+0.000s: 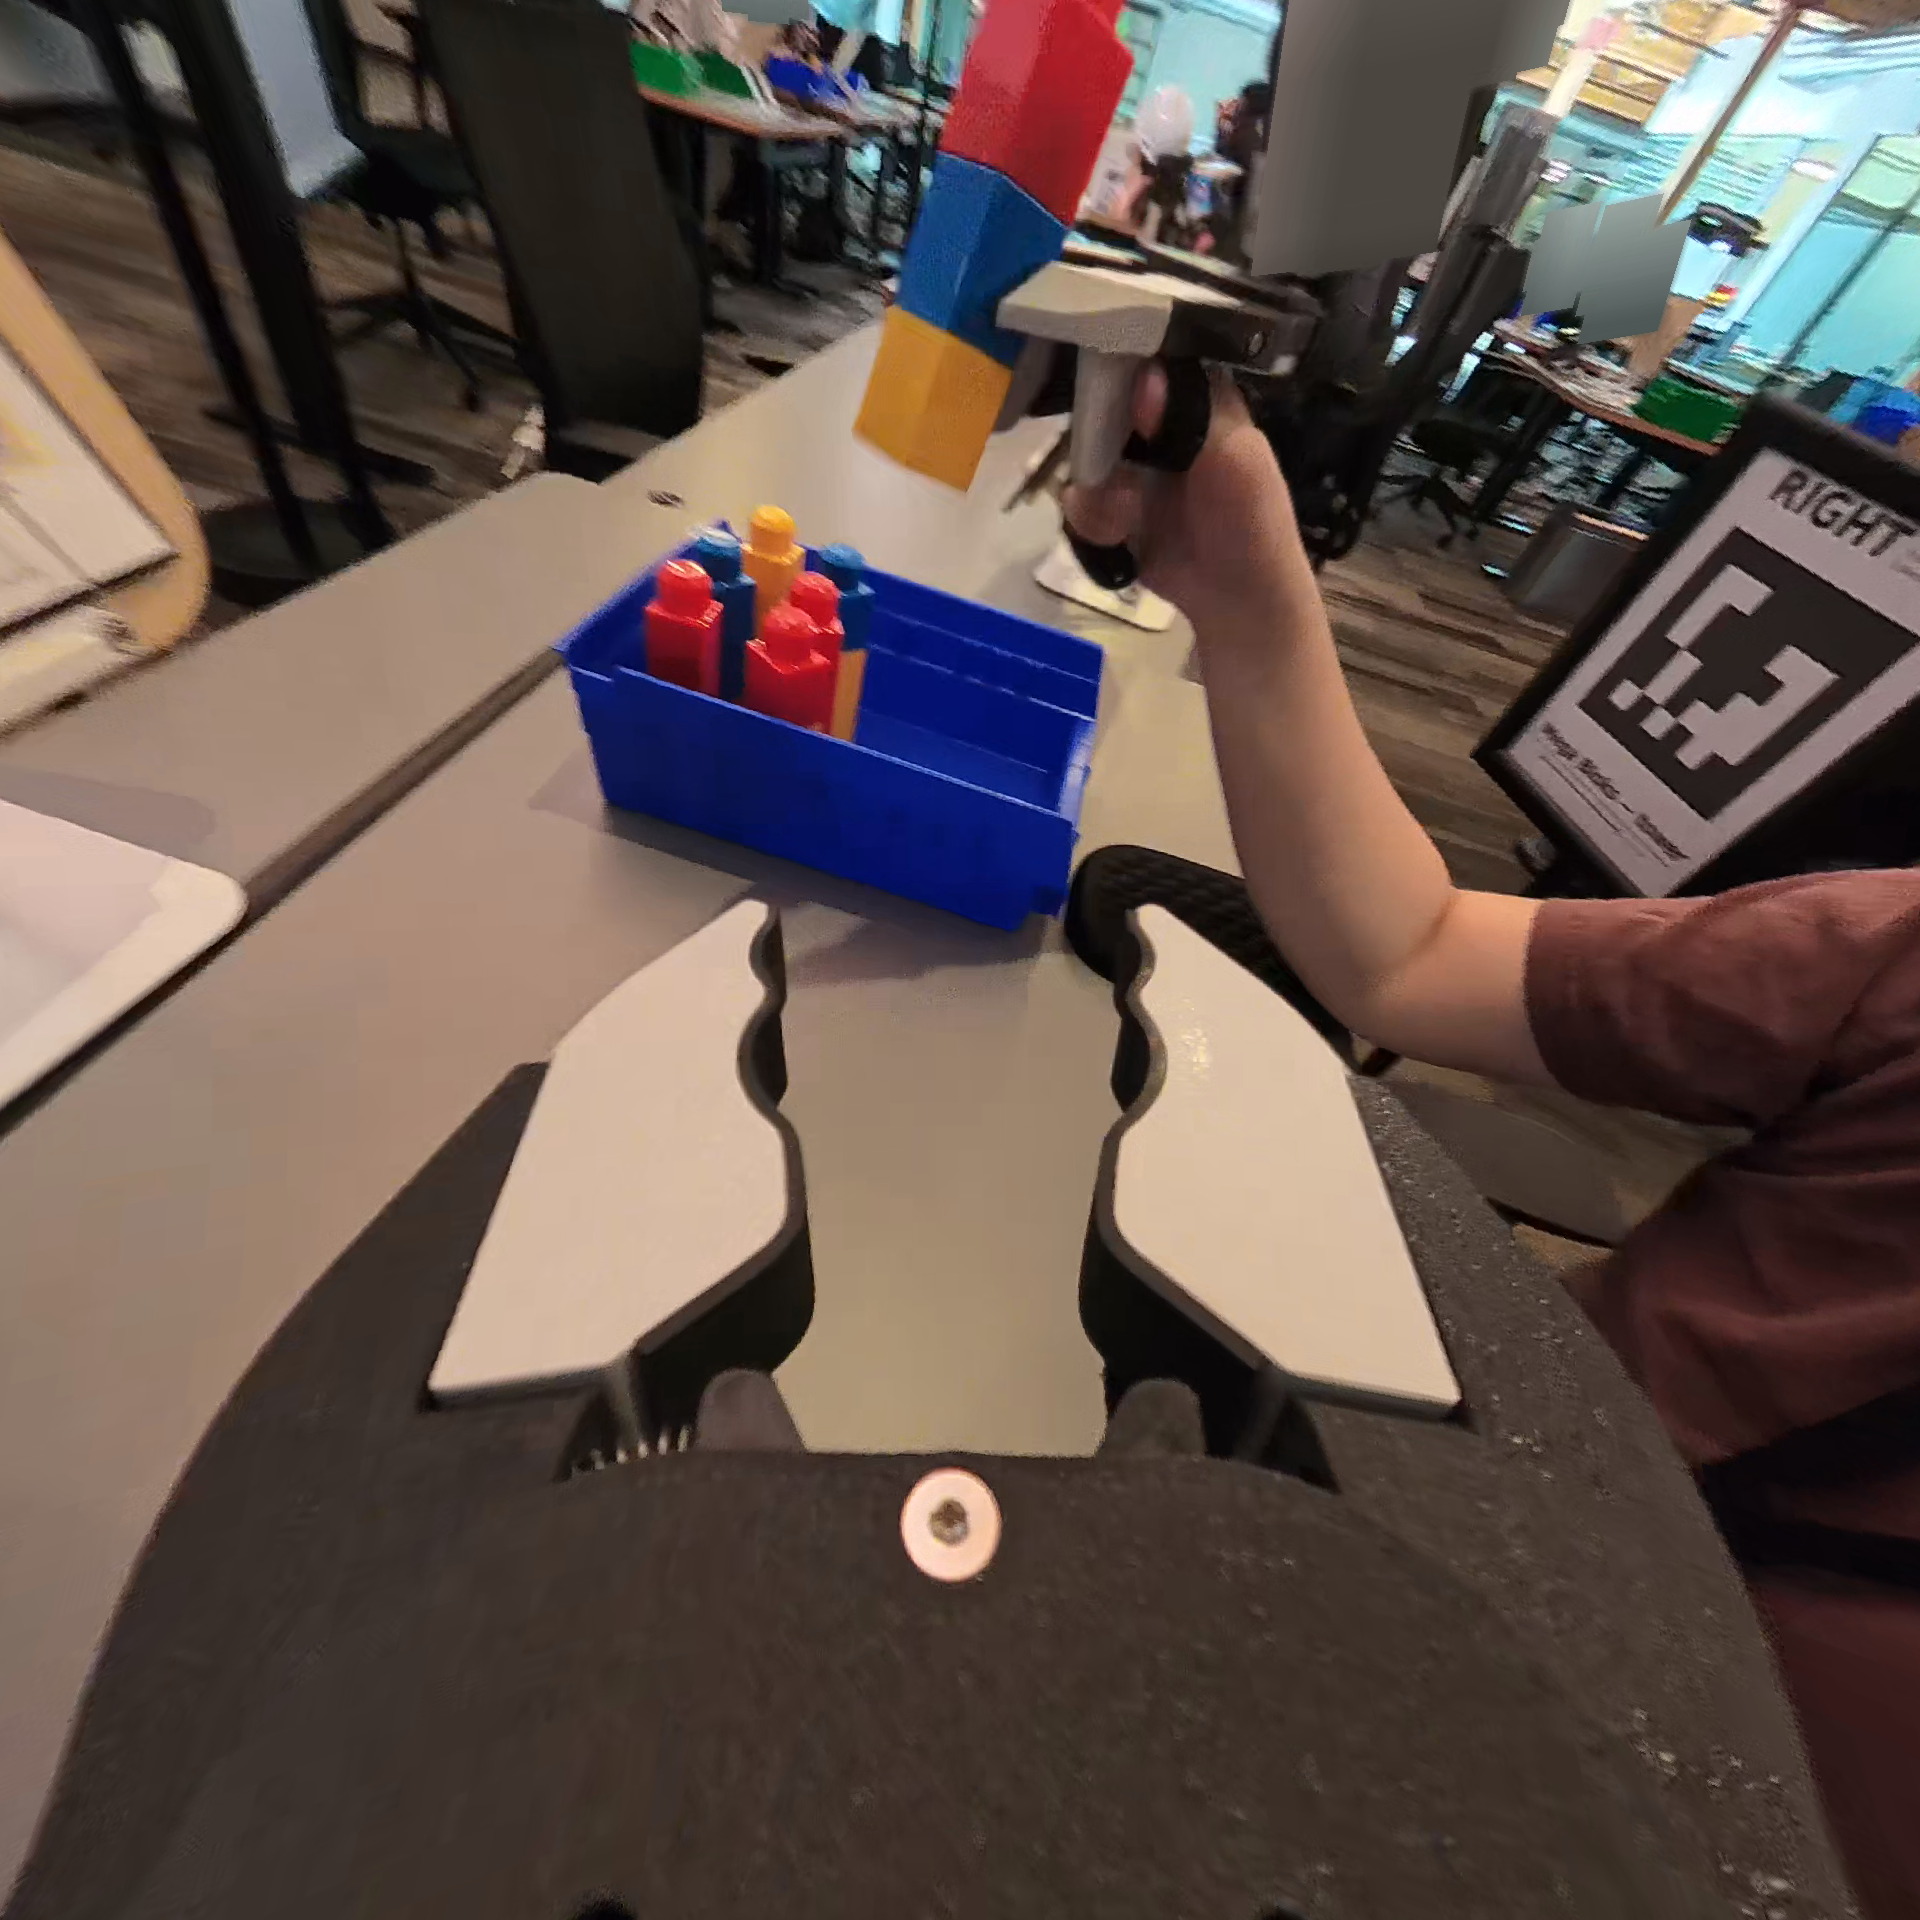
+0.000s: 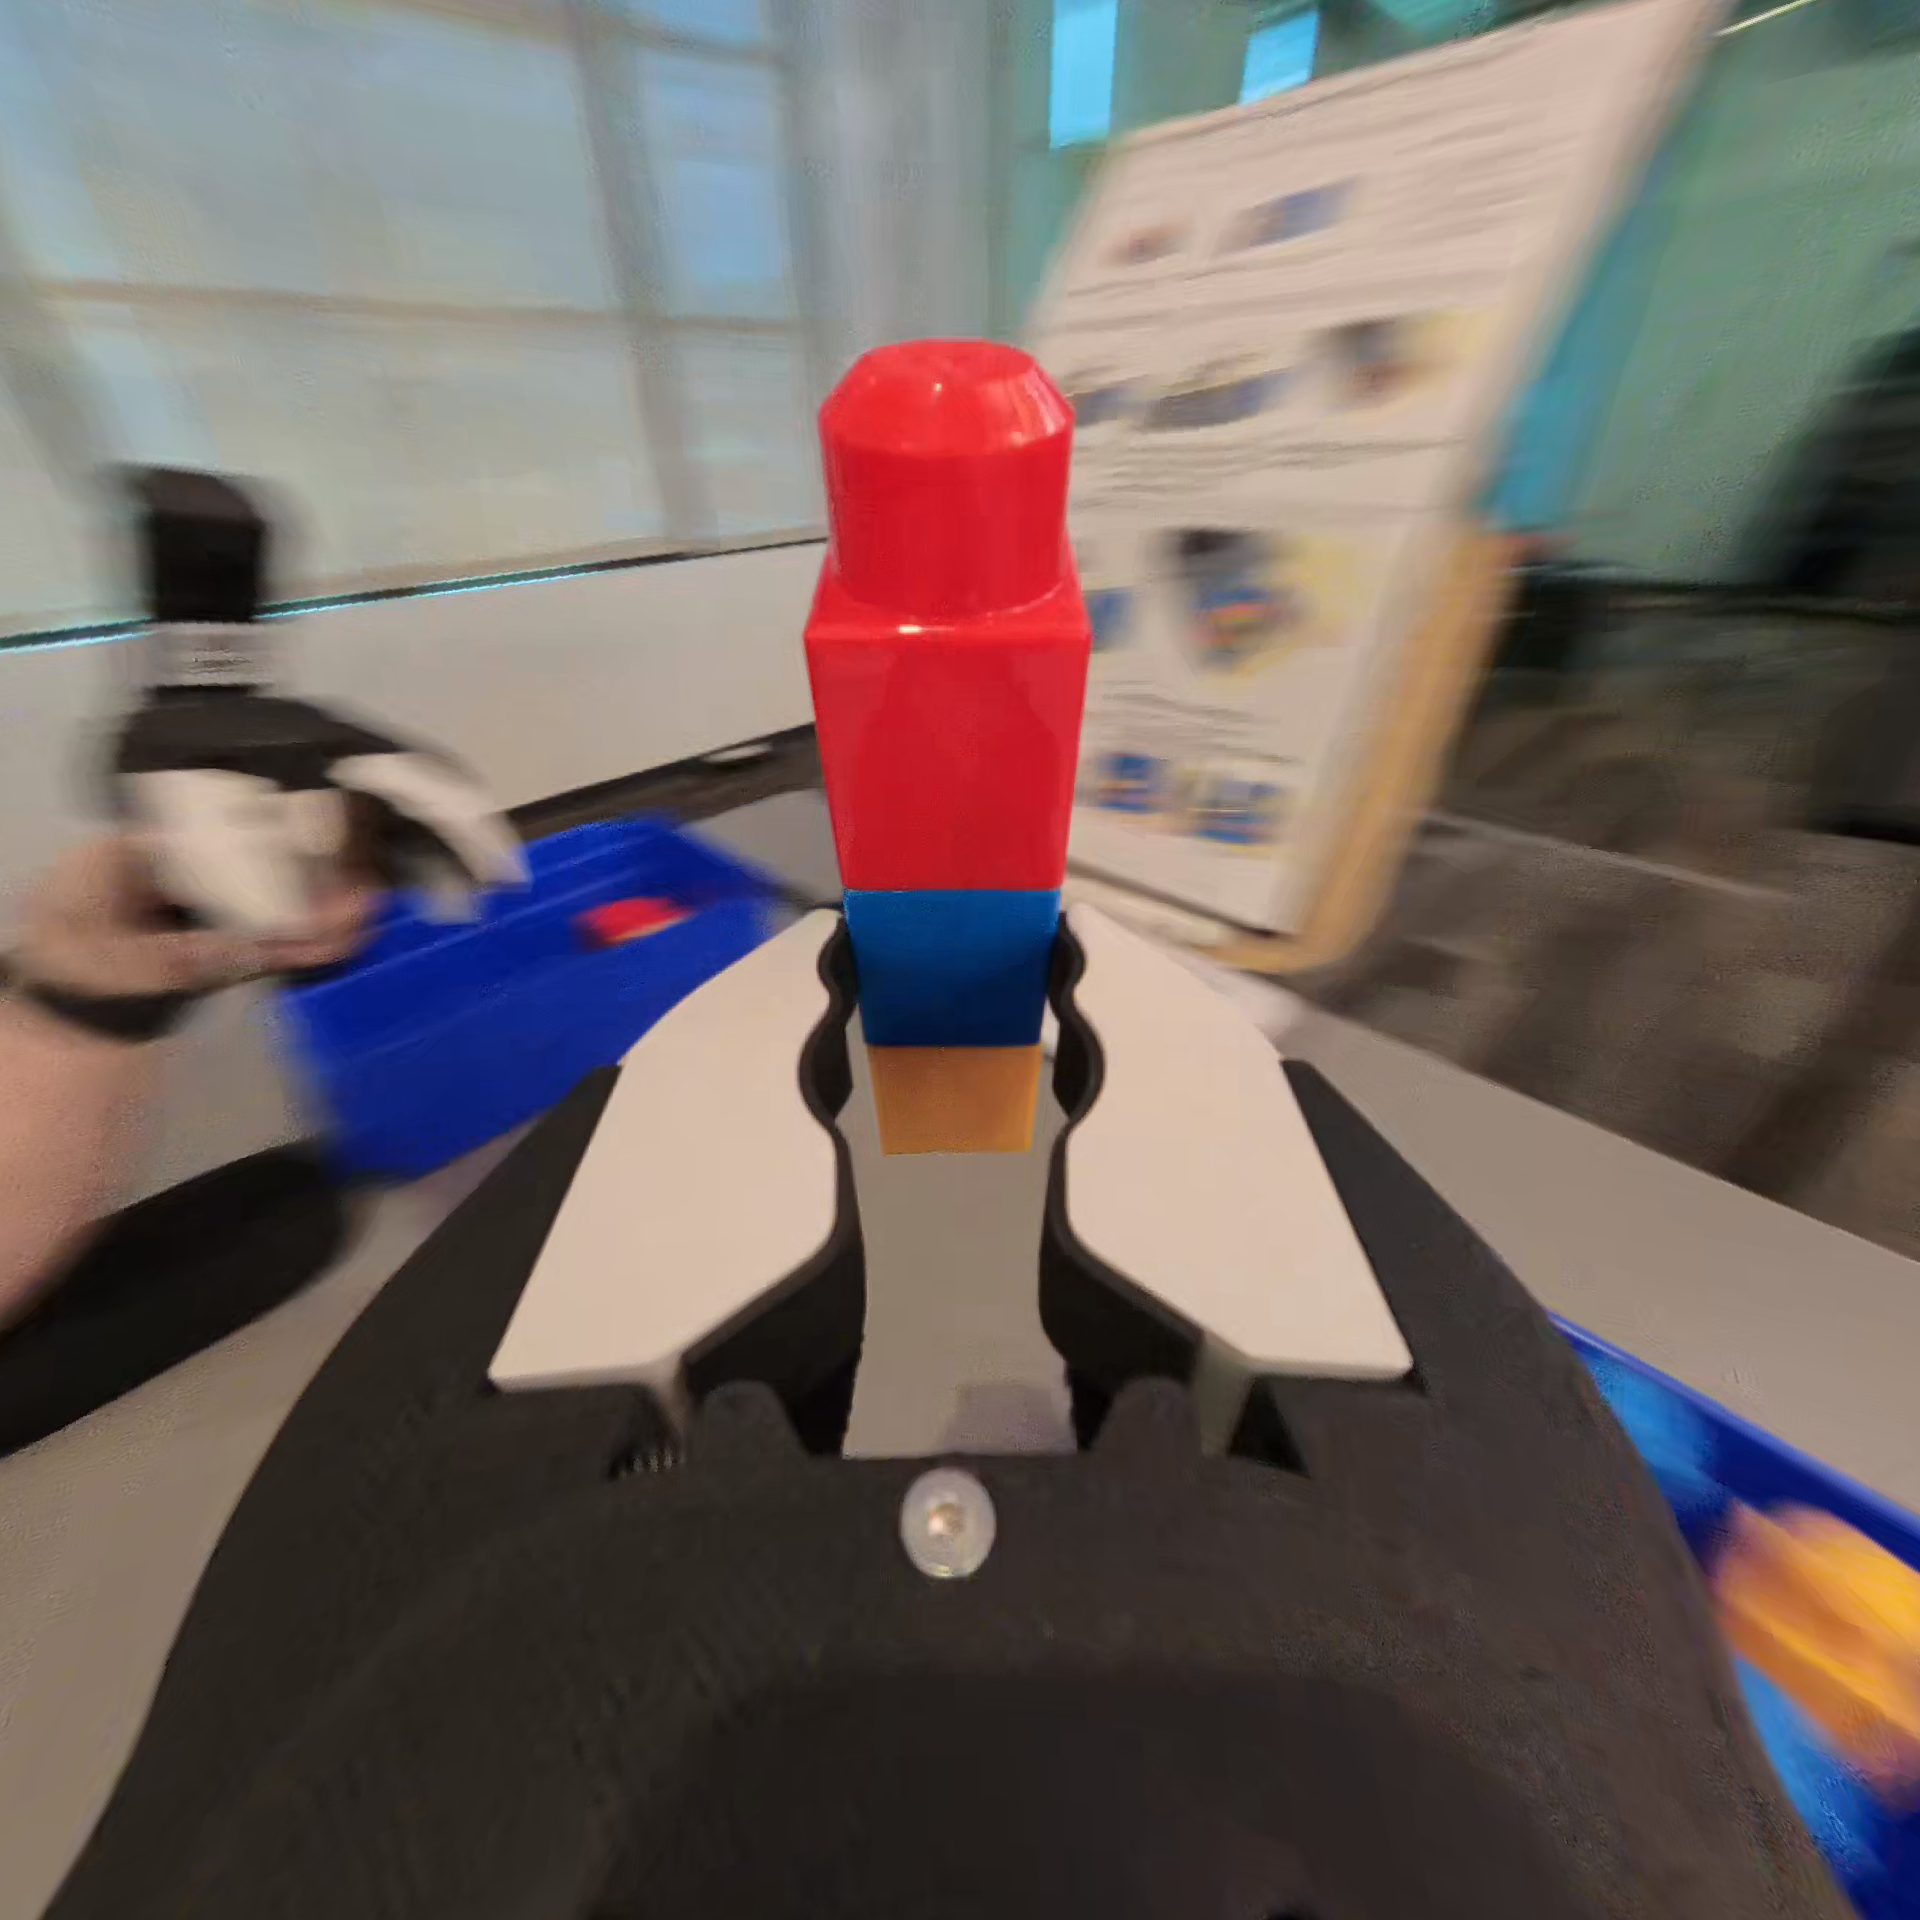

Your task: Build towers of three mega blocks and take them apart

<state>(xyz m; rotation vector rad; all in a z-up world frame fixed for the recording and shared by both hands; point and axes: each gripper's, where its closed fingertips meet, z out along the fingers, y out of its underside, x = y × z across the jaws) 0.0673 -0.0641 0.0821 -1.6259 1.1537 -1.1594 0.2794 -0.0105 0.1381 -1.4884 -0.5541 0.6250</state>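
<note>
Gripping the finished tower [image 2: 948, 831] by its blue middle block [image 2: 951, 961], the right gripper [image 2: 951, 987] holds it aloft above and beyond the blue bin [image 1: 831, 790]. The left gripper [image 1: 951, 987] hangs empty, jaws apart, just short of that bin. The build looks done; taking it apart likely needs the left to seize the red block [image 2: 945, 665].

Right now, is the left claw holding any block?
No, the left claw is open over bare table, with nothing between its fingers.
</note>
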